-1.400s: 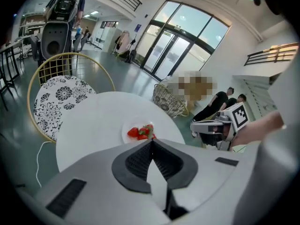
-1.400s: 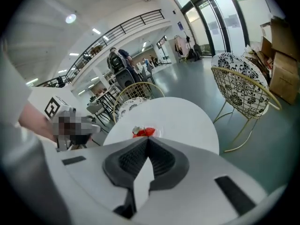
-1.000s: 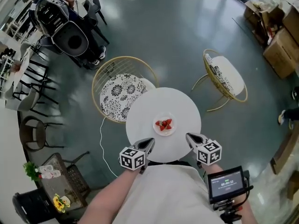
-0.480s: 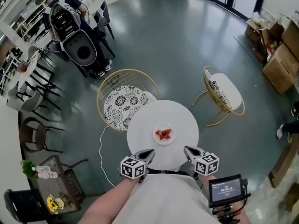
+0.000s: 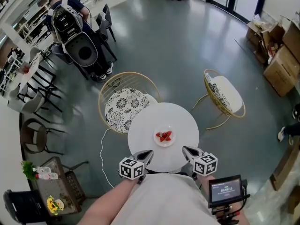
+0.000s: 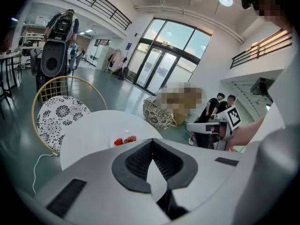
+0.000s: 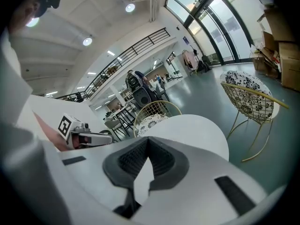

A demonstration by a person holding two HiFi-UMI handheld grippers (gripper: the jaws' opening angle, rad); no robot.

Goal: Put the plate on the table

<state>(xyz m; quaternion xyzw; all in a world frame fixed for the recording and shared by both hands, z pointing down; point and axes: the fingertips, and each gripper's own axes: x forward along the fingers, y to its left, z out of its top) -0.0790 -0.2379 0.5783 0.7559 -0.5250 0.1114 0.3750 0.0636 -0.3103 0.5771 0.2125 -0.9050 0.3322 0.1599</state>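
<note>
A small white plate (image 5: 164, 137) with red strawberries rests near the middle of the round white table (image 5: 145, 125). Both grippers hover at the table's near edge, short of the plate. My left gripper (image 5: 146, 154) is shut with nothing in it, and so is my right gripper (image 5: 186, 150). In the left gripper view the plate (image 6: 123, 141) lies just beyond the closed jaws (image 6: 151, 142), and the right gripper (image 6: 206, 128) shows at the right. In the right gripper view the closed jaws (image 7: 147, 142) point over the bare table (image 7: 197, 125), with the left gripper (image 7: 89, 137) at the left.
Two wicker chairs with patterned cushions stand by the table, one at the far left (image 5: 125, 103) and one at the right (image 5: 226, 92). A white cable (image 5: 102, 149) lies on the floor. Cardboard boxes (image 5: 281, 46) are stacked at the far right. A small screen (image 5: 227, 189) sits by my right arm.
The head view has shifted, so the table sits a little lower in frame. Both grippers stay shut at the near edge, and the plate has not moved on the table.
</note>
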